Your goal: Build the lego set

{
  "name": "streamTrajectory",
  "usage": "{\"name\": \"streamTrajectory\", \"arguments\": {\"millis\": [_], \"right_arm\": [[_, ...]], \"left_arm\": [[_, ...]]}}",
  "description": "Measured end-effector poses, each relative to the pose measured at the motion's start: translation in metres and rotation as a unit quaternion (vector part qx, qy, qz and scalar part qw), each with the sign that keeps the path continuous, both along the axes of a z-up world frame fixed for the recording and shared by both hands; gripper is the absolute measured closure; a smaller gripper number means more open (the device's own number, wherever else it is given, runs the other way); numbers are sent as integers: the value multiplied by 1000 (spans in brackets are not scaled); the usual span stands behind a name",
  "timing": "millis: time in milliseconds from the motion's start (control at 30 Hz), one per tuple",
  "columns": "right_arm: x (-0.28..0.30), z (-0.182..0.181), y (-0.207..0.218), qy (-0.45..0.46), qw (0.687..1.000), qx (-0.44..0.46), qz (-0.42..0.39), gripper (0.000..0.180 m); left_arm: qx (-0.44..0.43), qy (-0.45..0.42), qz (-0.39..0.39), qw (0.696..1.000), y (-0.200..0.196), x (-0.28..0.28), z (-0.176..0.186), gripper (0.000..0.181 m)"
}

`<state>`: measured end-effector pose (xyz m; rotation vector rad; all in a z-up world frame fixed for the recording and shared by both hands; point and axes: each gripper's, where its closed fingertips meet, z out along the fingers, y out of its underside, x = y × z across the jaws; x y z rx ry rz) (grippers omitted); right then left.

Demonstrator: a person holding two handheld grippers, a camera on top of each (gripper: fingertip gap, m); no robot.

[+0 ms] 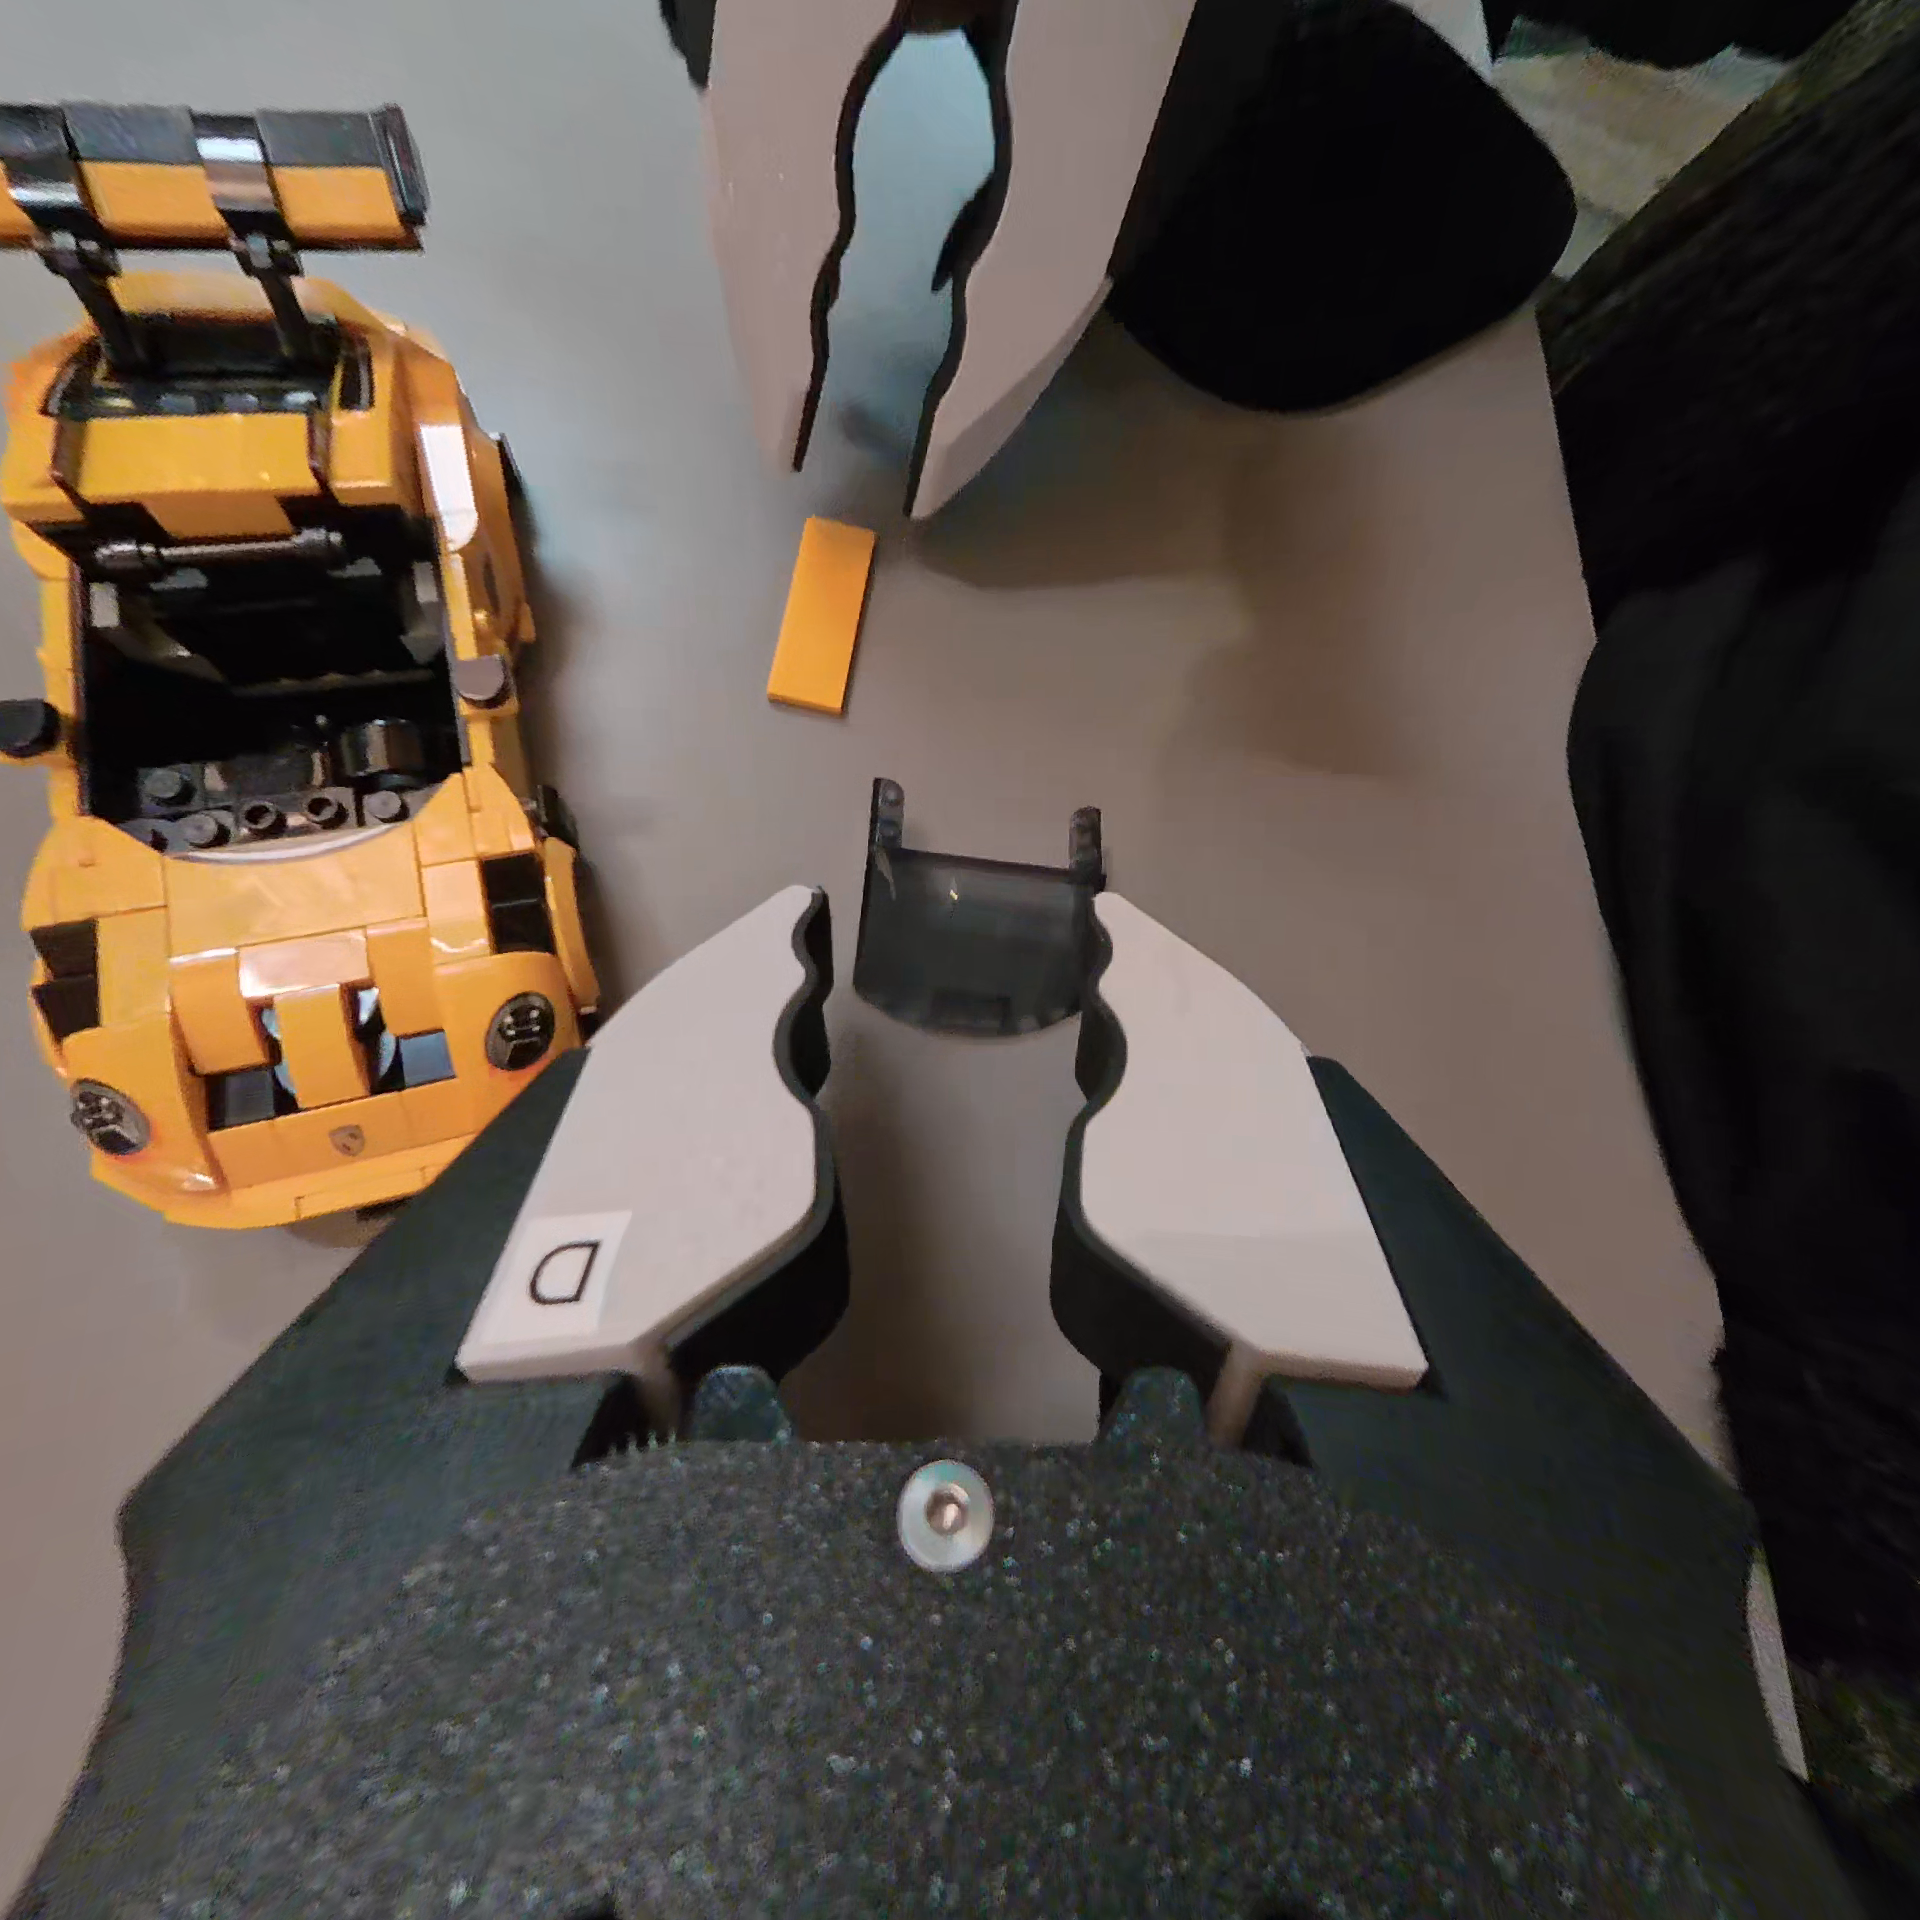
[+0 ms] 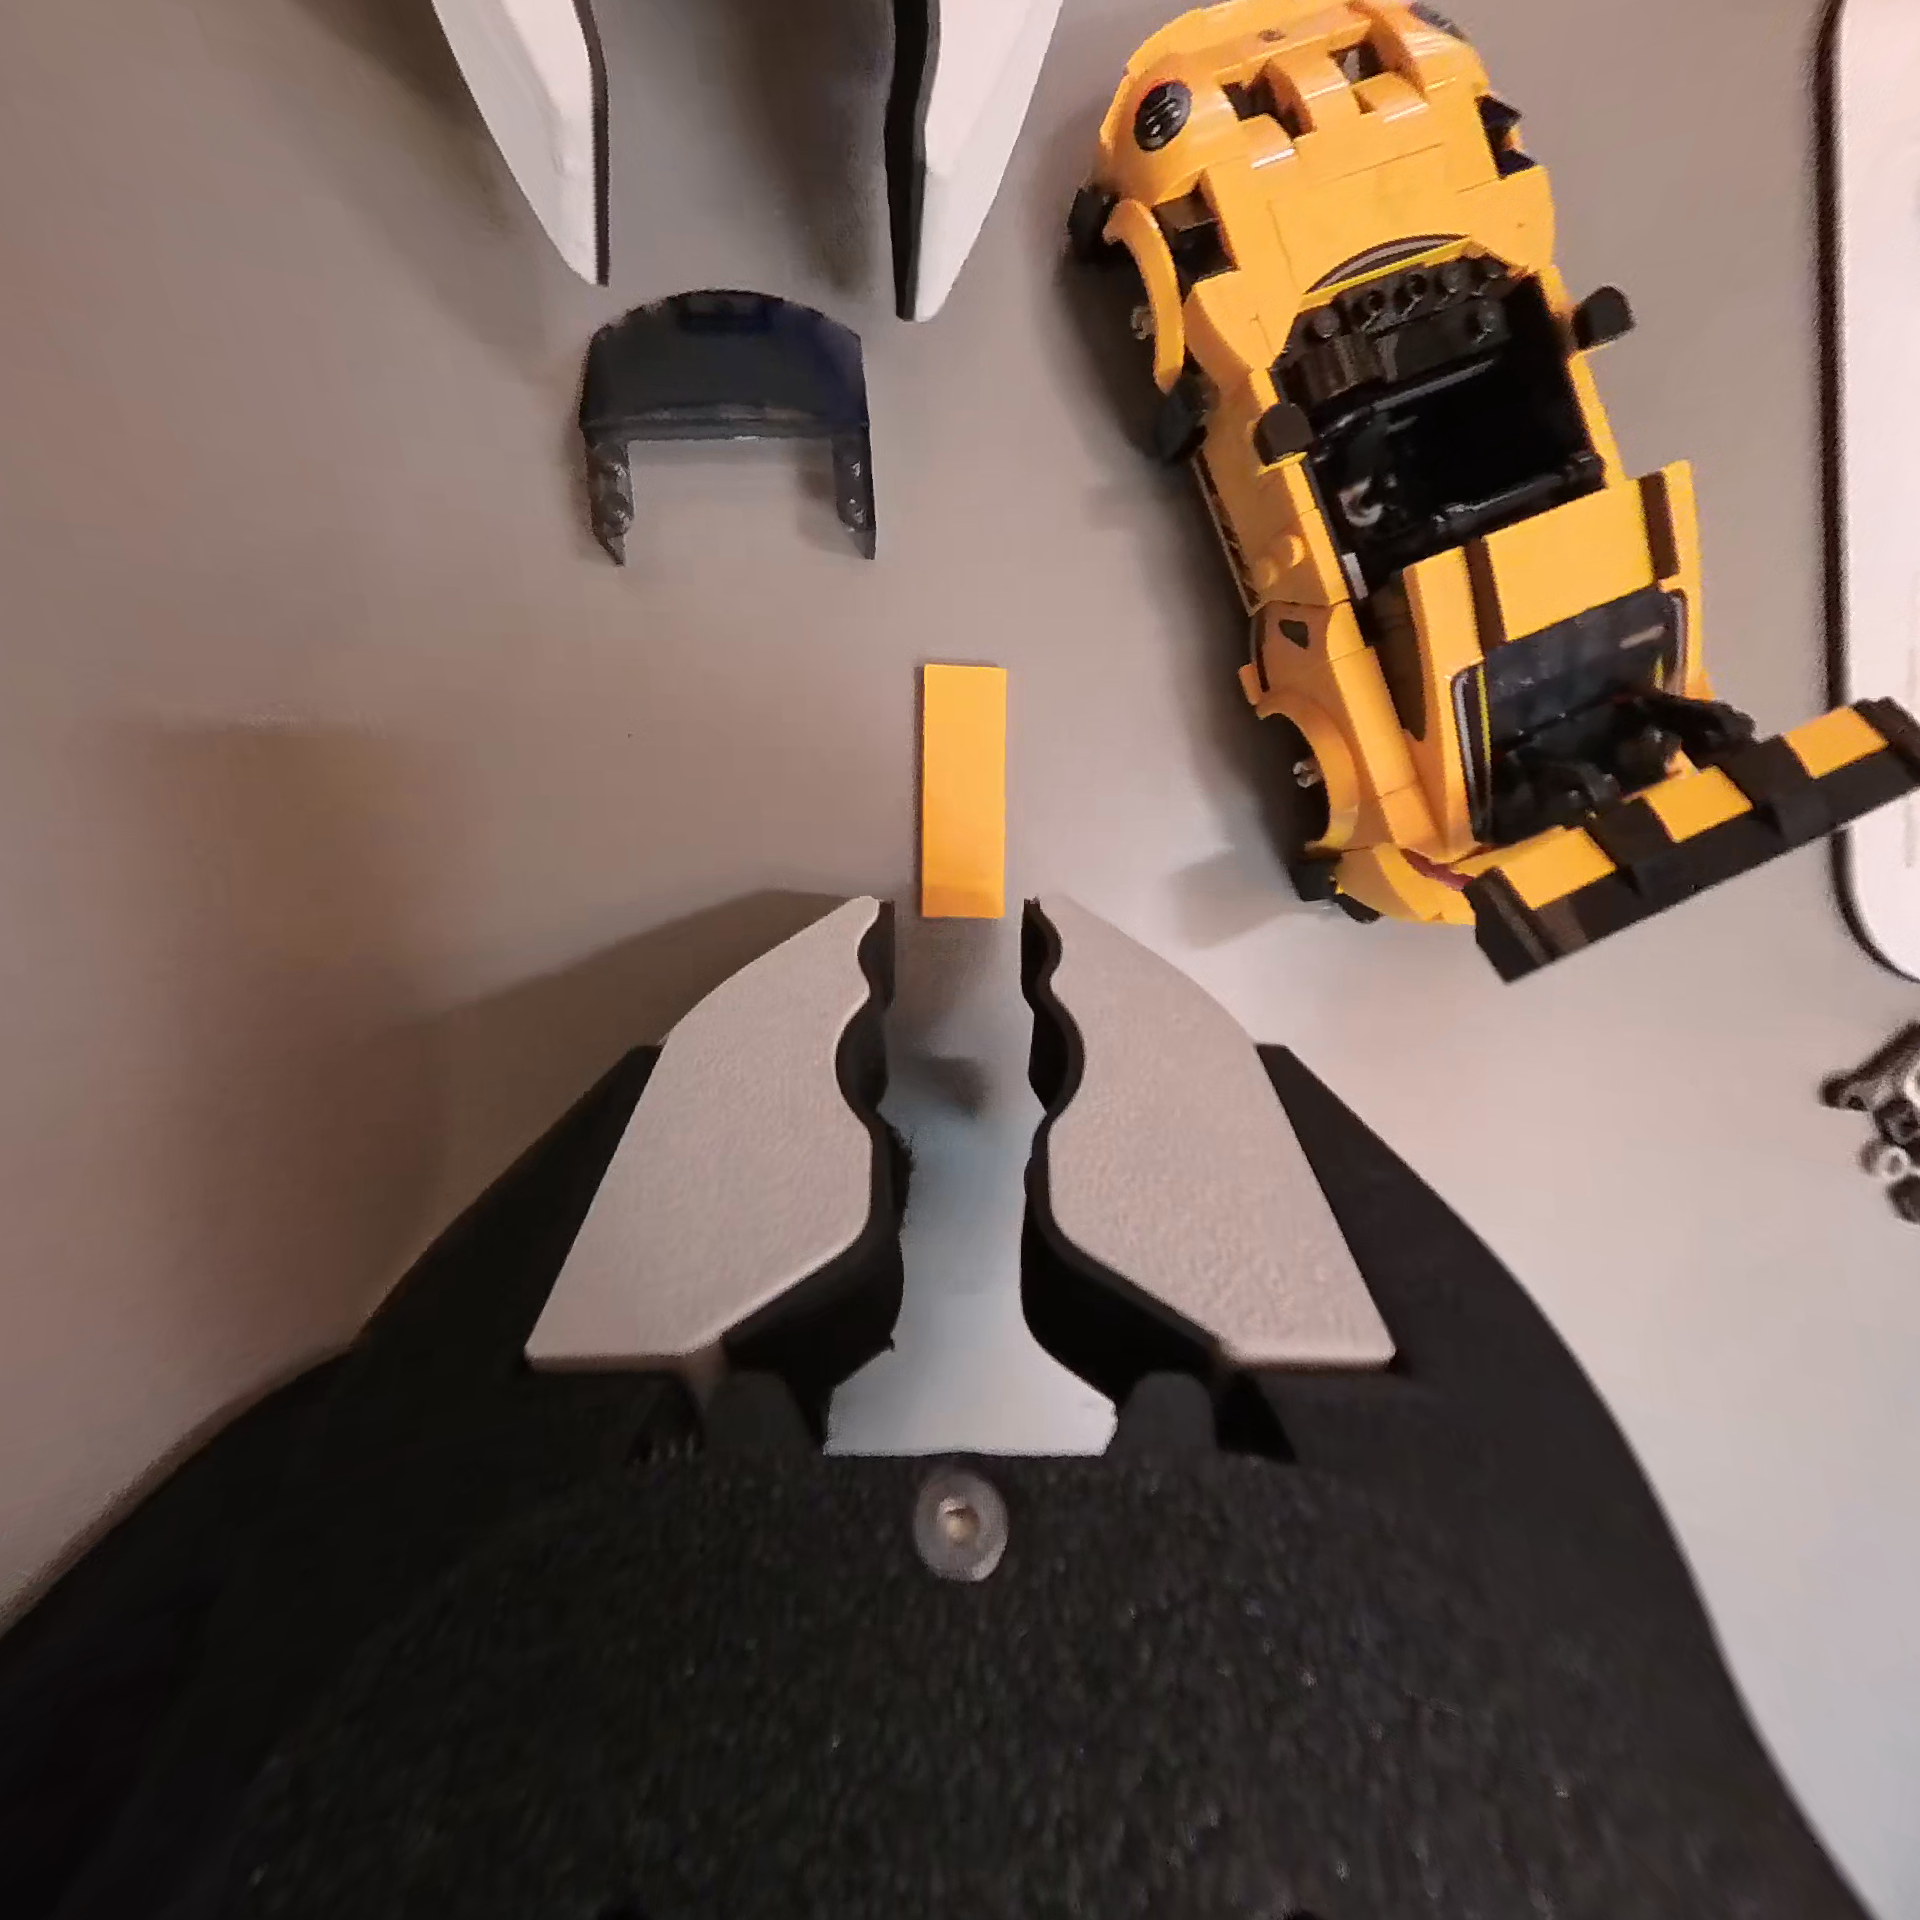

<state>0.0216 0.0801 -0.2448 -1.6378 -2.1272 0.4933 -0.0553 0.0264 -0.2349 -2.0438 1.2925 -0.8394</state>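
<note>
Between both spread grippers, left (image 1: 961, 904) flanking the windscreen (image 1: 971, 935), right (image 2: 956, 914) near the tile (image 2: 963, 790).

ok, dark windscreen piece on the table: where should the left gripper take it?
Probably across the smoked windscreen piece at its two side edges, coming in from its curved end. The open left gripper already straddles that end; the two studded prongs point away, and the broad curved face offers no pinch.

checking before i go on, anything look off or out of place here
The car has no roof: its cockpit gapes open. The dark windscreen and an orange tile lie loose on the table beside it.
</note>
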Motion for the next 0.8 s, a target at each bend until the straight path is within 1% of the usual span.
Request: {"name": "streamTrajectory", "arguments": {"millis": [100,233,333,400,467,667,800], "right_arm": [[-3,-1,0,15,1000,-8,-18,157],[-12,-4,-3,26,999,-24,-17,157],[-20,-7,-2,23,999,-29,-14,157],[-23,-10,-1,14,1000,-26,-10,158],[-25,-11,-2,12,999,-28,-9,164],[-20,-11,5,5,999,-23,-45,165],[-13,-9,9,9,997,-18,-77,166]], "left_arm": [[1,29,-2,1000,-1,-2,-10,131],[17,57,-22,998,-6,5,-19,125],[41,82,-20,996,-4,6,-22,131],[41,85,-13,995,-2,7,-22,131],[40,89,6,995,1,9,-22,131],[31,104,76,991,13,16,-22,131],[33,92,109,989,18,23,-22,131]]}}
